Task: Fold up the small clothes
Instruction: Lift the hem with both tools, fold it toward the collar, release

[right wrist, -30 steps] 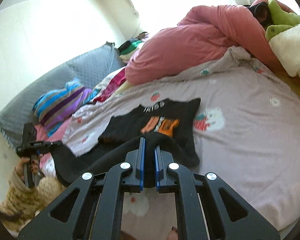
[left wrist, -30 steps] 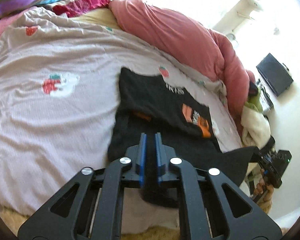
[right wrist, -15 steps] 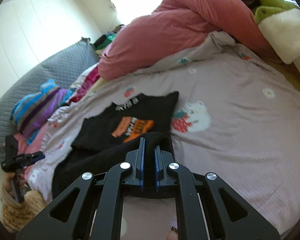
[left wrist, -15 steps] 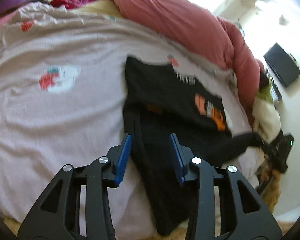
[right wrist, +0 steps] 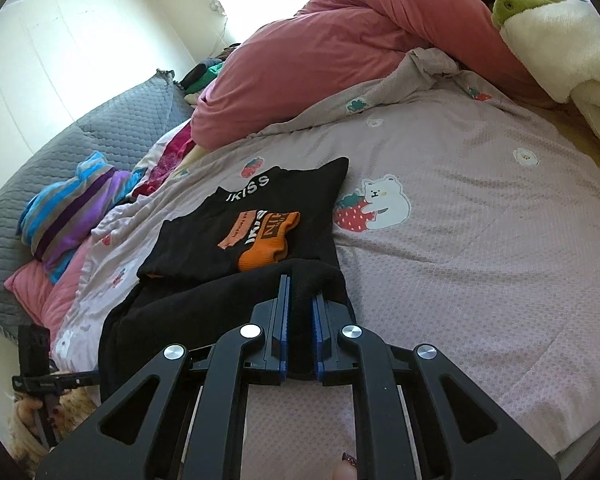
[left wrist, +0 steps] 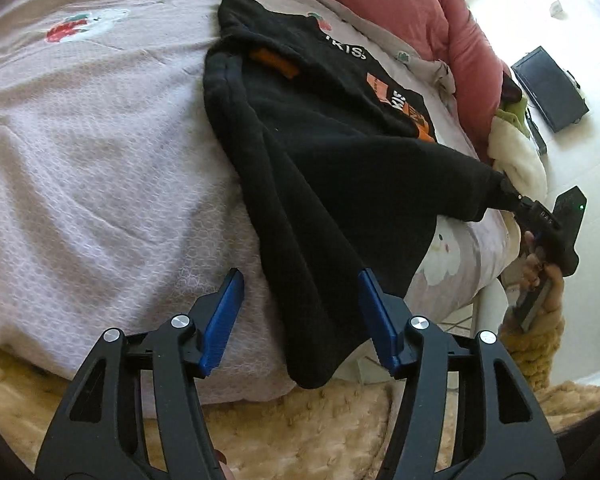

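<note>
A black top (right wrist: pixel 260 216) with orange patches and white lettering lies flat on the bed. Plain black cloth (left wrist: pixel 320 200) runs from it toward the near bed edge and hangs over it. My left gripper (left wrist: pixel 300 276) stands with its blue pads apart and its jaws opening; the hanging cloth lies between them, untouched by the pads. My right gripper (right wrist: pixel 299 292) is shut on a bunched corner of the black cloth (right wrist: pixel 204 308). It shows in the left wrist view as the right gripper (left wrist: pixel 516 200), pulling that corner taut. The left gripper (right wrist: pixel 80 380) appears low at the left, in a hand.
The lilac sheet (right wrist: pixel 460 240) has strawberry and bear prints. A pink duvet (right wrist: pixel 340 52) is heaped at the back, with a white and green fleece (right wrist: pixel 560 40) beside it. Striped cloth (right wrist: pixel 72 208) and a grey quilted cushion (right wrist: pixel 120 128) lie left. Beige rug (left wrist: pixel 300 432) covers the floor.
My left gripper opened and let go of the black cloth, then sank toward the bed edge; the freed corner now hangs over the edge. My right gripper kept its hold and dipped slightly.
</note>
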Tool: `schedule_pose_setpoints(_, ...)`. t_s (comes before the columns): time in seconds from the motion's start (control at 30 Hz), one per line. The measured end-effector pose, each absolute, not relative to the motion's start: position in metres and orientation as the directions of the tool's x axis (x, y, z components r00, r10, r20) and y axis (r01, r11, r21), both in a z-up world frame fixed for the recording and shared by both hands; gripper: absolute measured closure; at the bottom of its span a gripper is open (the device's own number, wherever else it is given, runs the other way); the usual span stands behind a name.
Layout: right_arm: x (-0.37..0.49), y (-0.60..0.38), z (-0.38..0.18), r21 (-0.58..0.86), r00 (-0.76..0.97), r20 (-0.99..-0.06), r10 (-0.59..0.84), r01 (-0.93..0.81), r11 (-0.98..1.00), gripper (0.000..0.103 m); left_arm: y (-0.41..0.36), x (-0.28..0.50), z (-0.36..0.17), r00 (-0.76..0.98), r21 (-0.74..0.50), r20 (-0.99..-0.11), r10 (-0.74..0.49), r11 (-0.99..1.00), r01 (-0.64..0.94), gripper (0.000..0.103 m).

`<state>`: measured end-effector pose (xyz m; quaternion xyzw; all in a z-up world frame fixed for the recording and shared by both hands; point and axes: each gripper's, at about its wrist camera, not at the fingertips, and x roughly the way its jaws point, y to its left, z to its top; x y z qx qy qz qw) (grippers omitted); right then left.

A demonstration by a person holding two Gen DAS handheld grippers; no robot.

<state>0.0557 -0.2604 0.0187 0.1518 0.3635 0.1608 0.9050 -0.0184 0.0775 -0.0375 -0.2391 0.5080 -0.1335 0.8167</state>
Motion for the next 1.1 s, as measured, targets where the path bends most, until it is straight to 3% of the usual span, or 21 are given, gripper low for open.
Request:
schedule_pose_setpoints(0.23, 0.054, -0.257, 0.017, 0.375, 0.683, -0.616, 0.392, -0.184, 0.909, 0.093, 0.067, -0.009, -0.039, 0.455, -0.516, -0.766, -0.453, 0.856, -0.016, 0.055)
schedule_pose_setpoints(0.43, 0.054, -0.256, 0.018, 0.370, 0.686, -0.614, 0.391, -0.188, 0.910, 0.093, 0.063, -0.004, -0.035, 0.471, -0.498, -0.768, -0.434, 0.867, -0.014, 0.092)
schedule_pose_setpoints(0.57, 0.054, -0.257, 0.023, 0.372, 0.694, -0.600, 0.398, -0.199, 0.907, 0.094, 0.073, 0.002, -0.025, 0.486, -0.549, -0.733, -0.477, 0.836, -0.008, 0.099)
schedule_pose_setpoints(0.77, 0.064, -0.261, 0.039, 0.399, 0.711, -0.554, 0.433, -0.230, 0.888, 0.095, 0.091, 0.023, 0.010, 0.571, -0.588, -0.659, -0.489, 0.809, 0.013, 0.100)
schedule_pose_setpoints(1.1, 0.110, -0.251, 0.064, 0.373, 0.746, -0.507, 0.431, -0.260, 0.890, 0.095, 0.134, 0.084, 0.060, 0.696, -0.578, -0.599, -0.396, 0.816, -0.033, 0.101)
